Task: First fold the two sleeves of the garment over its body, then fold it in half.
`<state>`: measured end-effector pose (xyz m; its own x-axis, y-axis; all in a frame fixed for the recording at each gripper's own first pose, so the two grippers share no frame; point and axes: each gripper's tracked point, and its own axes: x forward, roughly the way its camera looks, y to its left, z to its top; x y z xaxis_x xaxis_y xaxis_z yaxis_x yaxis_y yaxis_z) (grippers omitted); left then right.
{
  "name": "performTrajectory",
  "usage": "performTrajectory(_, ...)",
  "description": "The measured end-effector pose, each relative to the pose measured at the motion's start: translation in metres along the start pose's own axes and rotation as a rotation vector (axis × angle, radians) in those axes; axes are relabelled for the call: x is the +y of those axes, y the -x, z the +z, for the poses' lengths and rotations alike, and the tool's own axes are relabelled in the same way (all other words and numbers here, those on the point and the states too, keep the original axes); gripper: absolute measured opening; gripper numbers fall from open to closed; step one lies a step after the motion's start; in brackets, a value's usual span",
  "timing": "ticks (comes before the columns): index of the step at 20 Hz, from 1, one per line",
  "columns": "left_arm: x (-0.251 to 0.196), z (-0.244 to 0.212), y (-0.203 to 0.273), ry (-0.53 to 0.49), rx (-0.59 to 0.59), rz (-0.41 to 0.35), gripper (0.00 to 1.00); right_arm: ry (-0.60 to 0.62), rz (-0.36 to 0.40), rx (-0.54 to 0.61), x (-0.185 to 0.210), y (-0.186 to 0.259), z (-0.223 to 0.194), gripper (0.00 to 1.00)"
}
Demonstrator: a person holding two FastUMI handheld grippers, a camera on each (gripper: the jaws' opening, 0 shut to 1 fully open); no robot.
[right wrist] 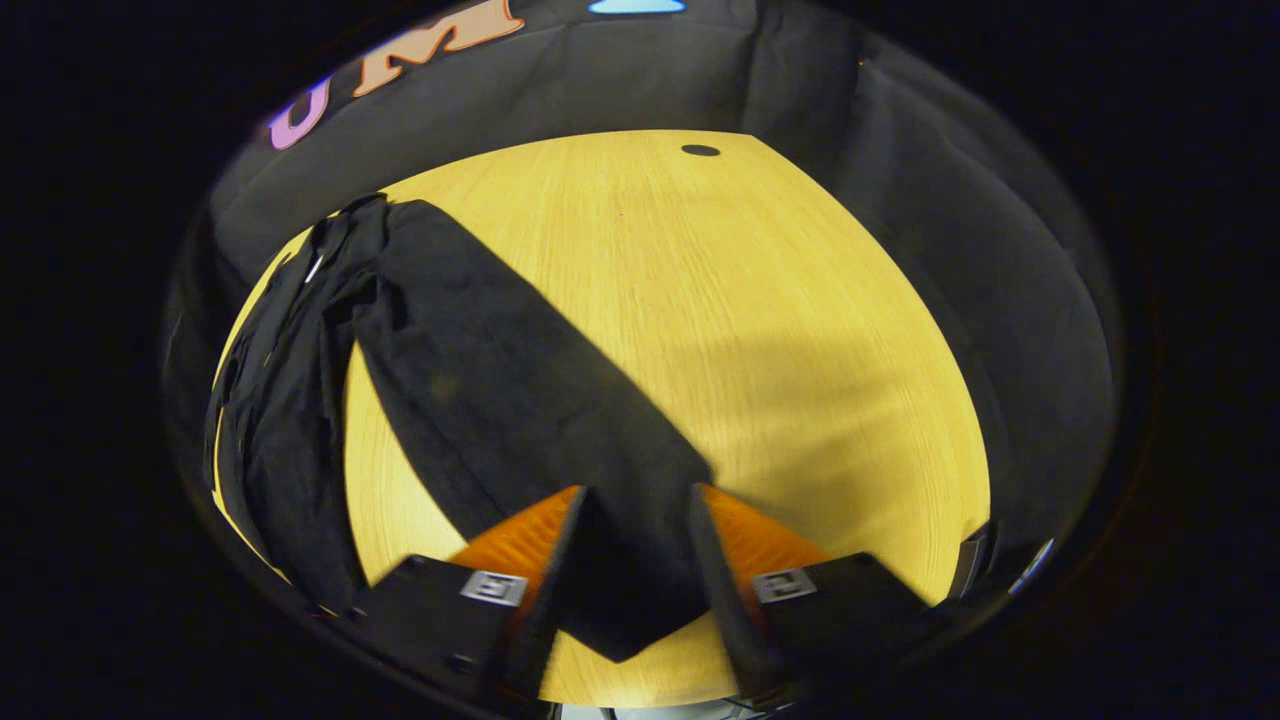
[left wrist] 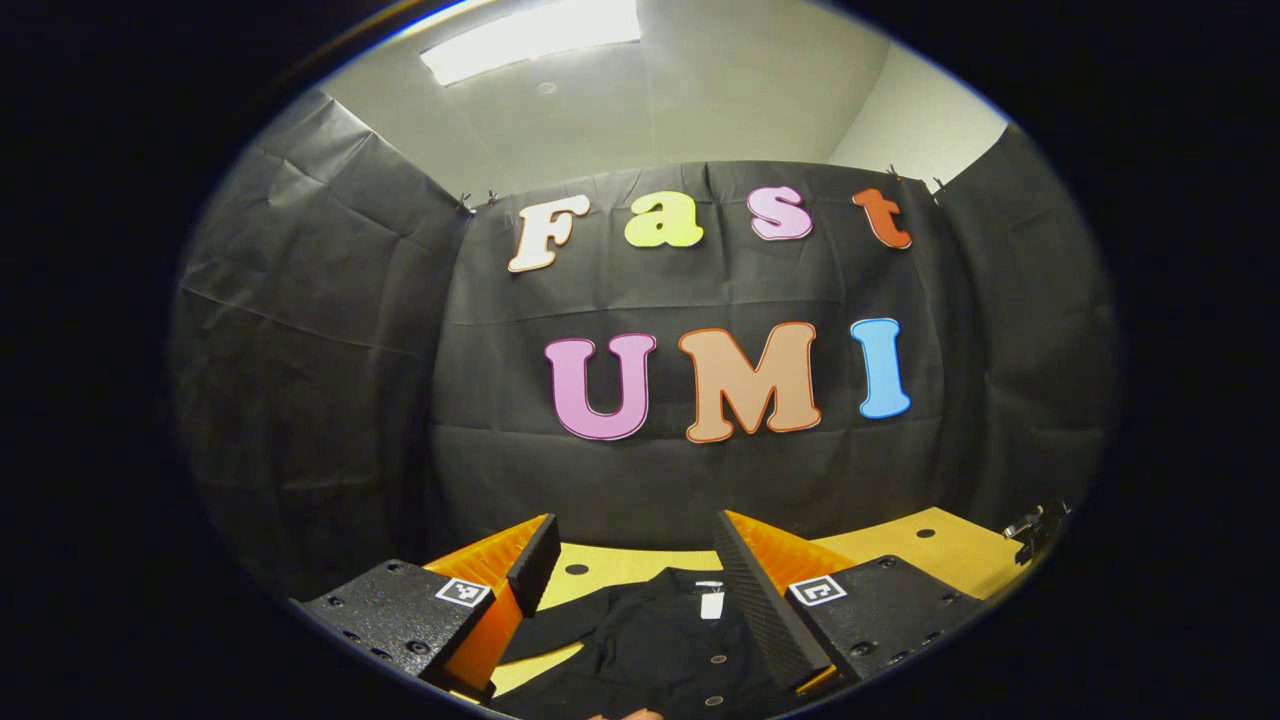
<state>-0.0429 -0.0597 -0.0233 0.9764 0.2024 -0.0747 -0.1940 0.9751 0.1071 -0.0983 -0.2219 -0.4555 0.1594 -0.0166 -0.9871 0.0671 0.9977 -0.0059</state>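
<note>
Recording booth: black cloth wall [left wrist: 330,330] on clips, wooden tabletop [right wrist: 700,300], ceiling strip light [left wrist: 530,35].

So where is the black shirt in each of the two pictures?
Left gripper view: the black shirt lies at the bottom centre, between the open fingers.
Right gripper view: the black shirt spreads over the left side, one sleeve reaching down between the fingers.
Shared landmark: the yellow wooden table.

Black garment [right wrist: 480,400], yellow wood-grain table [right wrist: 760,330]
</note>
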Motion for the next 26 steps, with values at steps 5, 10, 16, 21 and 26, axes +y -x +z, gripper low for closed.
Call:
performTrajectory(5, 0.019, -0.004, -0.011, 0.015, -0.008, -0.01, 0.92, -0.054, -0.038, -0.005, 0.004, 0.0, 0.002, 0.03)
performTrajectory(10, 0.059, -0.004, -0.022, -0.004, -0.02, 0.025, 0.92, -0.113, -0.048, -0.221, 0.023, 0.028, 0.054, 0.03)
performTrajectory(16, 0.082, -0.013, -0.029, 0.014, 0.001, 0.037, 0.92, -0.117, 0.015, -0.389, 0.069, 0.083, 0.115, 0.02)
performTrajectory(21, 0.114, -0.021, -0.028, 0.016, 0.025, 0.073, 0.93, -0.115, 0.115, -0.559, 0.124, 0.124, 0.168, 0.02)
performTrajectory(26, 0.143, -0.026, -0.024, 0.01, 0.036, 0.112, 0.92, -0.015, 0.155, -0.722, 0.181, 0.167, 0.208, 0.02)
